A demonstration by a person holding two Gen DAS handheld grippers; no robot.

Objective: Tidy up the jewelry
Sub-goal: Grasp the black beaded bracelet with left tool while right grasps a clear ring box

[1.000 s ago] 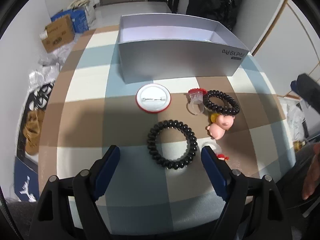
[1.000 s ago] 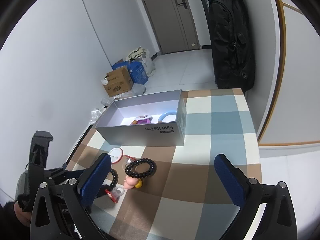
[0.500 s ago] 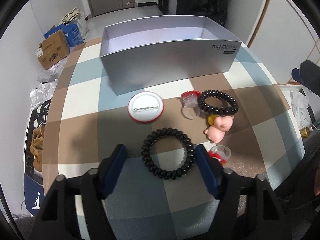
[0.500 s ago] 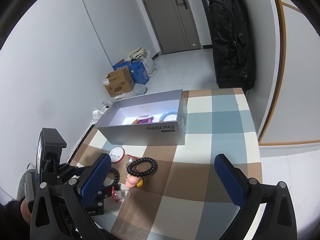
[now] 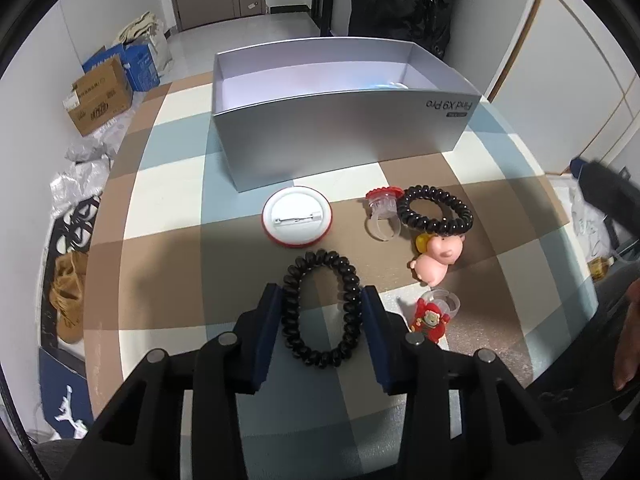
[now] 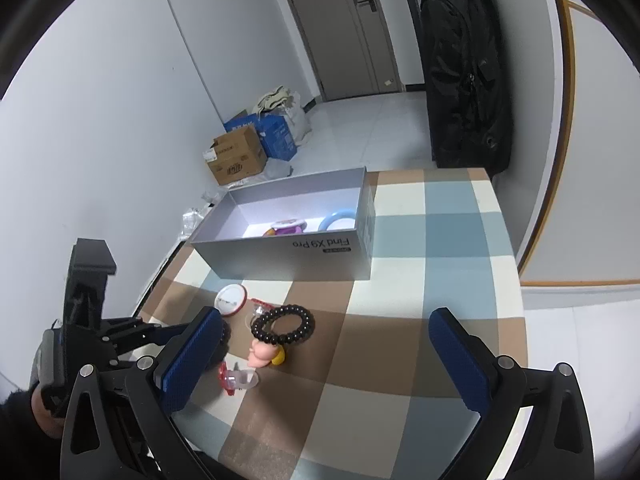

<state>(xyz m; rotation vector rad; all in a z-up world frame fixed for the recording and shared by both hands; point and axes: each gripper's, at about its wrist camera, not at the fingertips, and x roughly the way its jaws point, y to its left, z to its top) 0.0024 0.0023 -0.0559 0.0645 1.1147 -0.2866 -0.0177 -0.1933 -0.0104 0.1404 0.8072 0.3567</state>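
1. Left wrist view: since the earlier frames the left tool (image 5: 320, 300) had come forward and narrowed, so that the black coil hair tie (image 5: 320, 309), which a second ago lay whole ahead of its wide fingers, now sat between them. Both pads touched the coil's sides and squeezed it into an oval; it looked gripped but still lay on the checked surface (image 5: 168, 216), near the front edge.
2. Same view, what was left: the white pin badge (image 5: 297, 216) lay back-up just in front of the silver box (image 5: 344, 140). To its right the clear red-topped ring (image 5: 383, 214) touched the black bead bracelet (image 5: 435, 209). The pink pig figure (image 5: 436, 259) lay against the bracelet's near side. A second clear ring with a red figure (image 5: 434, 314) lay just beside the right finger. None of these was in the box yet.
3. Right wrist view: the right tool (image 6: 326, 352) was wide apart and carried nothing, hanging above the surface's front right part. It had barely shifted between frames.
4. Same view, what was done: inside the box a purple piece (image 6: 286, 227) and a light blue ring (image 6: 338, 220) already lay on the floor, towards its right end.
5. Judgement: the sorting was early, with two pieces stowed, one in hand and five more to go.
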